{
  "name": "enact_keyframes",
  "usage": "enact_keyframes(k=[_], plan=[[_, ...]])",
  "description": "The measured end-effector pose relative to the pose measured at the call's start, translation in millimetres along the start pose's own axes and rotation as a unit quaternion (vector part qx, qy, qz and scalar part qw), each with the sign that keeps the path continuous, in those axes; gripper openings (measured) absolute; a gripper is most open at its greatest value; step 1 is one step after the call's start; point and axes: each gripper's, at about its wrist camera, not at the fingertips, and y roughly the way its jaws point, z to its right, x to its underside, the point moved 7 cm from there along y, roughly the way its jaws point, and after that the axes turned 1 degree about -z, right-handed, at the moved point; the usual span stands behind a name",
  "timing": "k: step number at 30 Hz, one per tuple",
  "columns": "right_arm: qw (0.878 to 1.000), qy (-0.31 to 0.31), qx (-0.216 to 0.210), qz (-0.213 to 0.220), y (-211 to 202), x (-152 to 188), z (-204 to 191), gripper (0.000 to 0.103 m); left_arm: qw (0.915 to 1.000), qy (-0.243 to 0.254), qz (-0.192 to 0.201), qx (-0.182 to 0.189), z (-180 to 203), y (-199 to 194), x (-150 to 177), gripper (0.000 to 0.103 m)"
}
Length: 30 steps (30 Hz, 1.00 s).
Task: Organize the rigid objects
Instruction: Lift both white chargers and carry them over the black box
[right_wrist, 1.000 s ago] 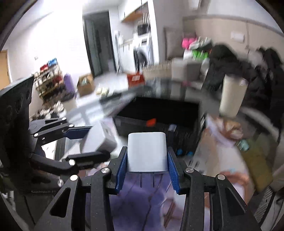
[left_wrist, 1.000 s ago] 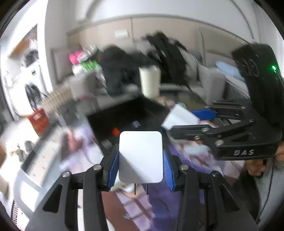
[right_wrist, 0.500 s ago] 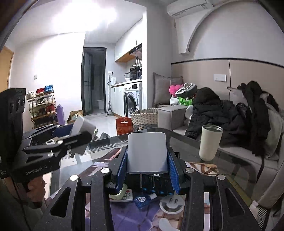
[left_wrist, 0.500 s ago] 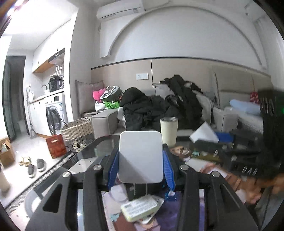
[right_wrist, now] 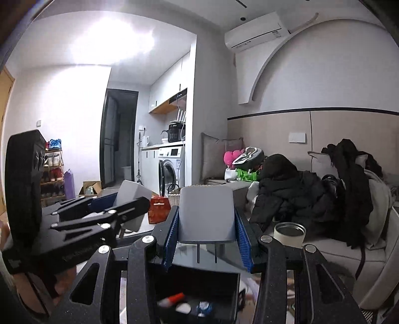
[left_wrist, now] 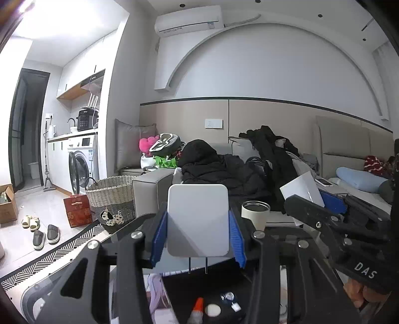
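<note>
A sofa [left_wrist: 349, 154] is heaped with black coats [left_wrist: 224, 167]. A cream cup [left_wrist: 255, 214] stands on the tabletop [left_wrist: 119, 229]. A wicker basket [left_wrist: 112, 197] sits beside a red bag [left_wrist: 76, 210], with slippers [left_wrist: 40, 230] on the floor near the washer [left_wrist: 81, 164].

White walls, curved arch moulding above beige padded wall panels [left_wrist: 249, 117]. Air conditioner [left_wrist: 188, 21] mounted high on wall. Bright ceiling light [right_wrist: 112, 42] glares over laundry corner. Washing machine [left_wrist: 81, 162] under white counter, wooden shelf and white cabinets above. Dark doorway [right_wrist: 117, 139] beyond. Pale tiled floor [left_wrist: 22, 234]; slippers [left_wrist: 40, 231], wicker basket [left_wrist: 112, 197], red bag [left_wrist: 77, 210]. Grey sofa [right_wrist: 324, 244] heaped with black coats [right_wrist: 294, 194]. Shoe rack [right_wrist: 53, 169] far left in right wrist view.
</note>
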Motion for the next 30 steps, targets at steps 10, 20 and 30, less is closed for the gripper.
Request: enact_keyframes(k=[10,20,30], plan=[[0.999,0.006,0.016,-0.05,60,5,16,0.042,0.999,-0.007,-0.044,-0.007,-1,49,18,0.043],[0.981,0.042,0.002,-0.188,113,48,33,0.042,0.9822,-0.057,-0.179,0.008,-4,89,52,0.043],[0.933,0.081,-0.027,-0.35,145,120,41,0.042,0.9396,-0.063,-0.336,0.004,7,129,112,0.043]])
